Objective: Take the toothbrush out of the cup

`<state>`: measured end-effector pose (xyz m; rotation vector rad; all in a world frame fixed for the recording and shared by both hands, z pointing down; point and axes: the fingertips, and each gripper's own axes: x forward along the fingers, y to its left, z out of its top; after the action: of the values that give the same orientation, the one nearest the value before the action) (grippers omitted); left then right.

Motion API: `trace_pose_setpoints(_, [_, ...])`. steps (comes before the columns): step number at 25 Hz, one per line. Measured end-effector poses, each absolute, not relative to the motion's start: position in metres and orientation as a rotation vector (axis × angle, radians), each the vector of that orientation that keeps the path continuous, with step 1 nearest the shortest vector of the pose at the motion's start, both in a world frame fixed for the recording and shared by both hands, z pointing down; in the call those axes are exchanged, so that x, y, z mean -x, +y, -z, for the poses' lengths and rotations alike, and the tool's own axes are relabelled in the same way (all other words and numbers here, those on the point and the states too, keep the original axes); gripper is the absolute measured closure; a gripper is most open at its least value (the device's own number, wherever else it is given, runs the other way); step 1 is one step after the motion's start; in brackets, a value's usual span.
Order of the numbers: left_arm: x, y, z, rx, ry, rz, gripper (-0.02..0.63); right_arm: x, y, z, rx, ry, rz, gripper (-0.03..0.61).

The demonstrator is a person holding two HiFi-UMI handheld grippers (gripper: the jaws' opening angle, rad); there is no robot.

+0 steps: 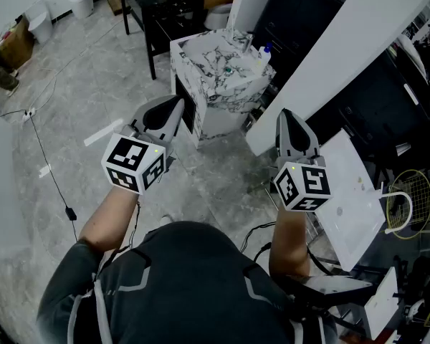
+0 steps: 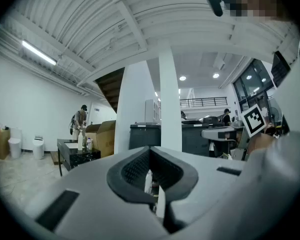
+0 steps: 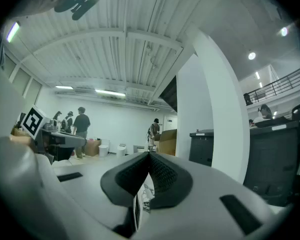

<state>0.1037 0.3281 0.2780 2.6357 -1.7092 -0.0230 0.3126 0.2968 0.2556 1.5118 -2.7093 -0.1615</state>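
Note:
A small marble-patterned stand [image 1: 208, 84] is ahead of me on the floor. On its top stands a clear cup [image 1: 242, 44] with a thin toothbrush [image 1: 231, 31] sticking up from it, too small to make out well. A blue-capped bottle [image 1: 265, 49] stands beside it. My left gripper [image 1: 178, 100] is held level, short of the stand's left side, shut and empty. My right gripper [image 1: 285, 113] is level to the right of the stand, also shut with nothing in it. In the left gripper view the jaw tips [image 2: 150, 149] meet, as do those in the right gripper view [image 3: 149, 154].
A white pillar [image 1: 330, 56] slants past the stand's right side, with dark cabinets [image 1: 301, 13] behind. A black table [image 1: 165, 9] stands at the back. White boards [image 1: 351, 206] lie at the right. Cables [image 1: 54, 178] run over the floor at the left. People [image 3: 81, 121] stand far off.

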Motion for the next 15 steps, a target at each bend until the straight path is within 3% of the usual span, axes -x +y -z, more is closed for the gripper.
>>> trace_pose_setpoints(15, [-0.103,0.341,-0.284,-2.652,-1.711,-0.056,0.606,-0.308,0.311,-0.255,-1.529,-2.723,0.140,0.551])
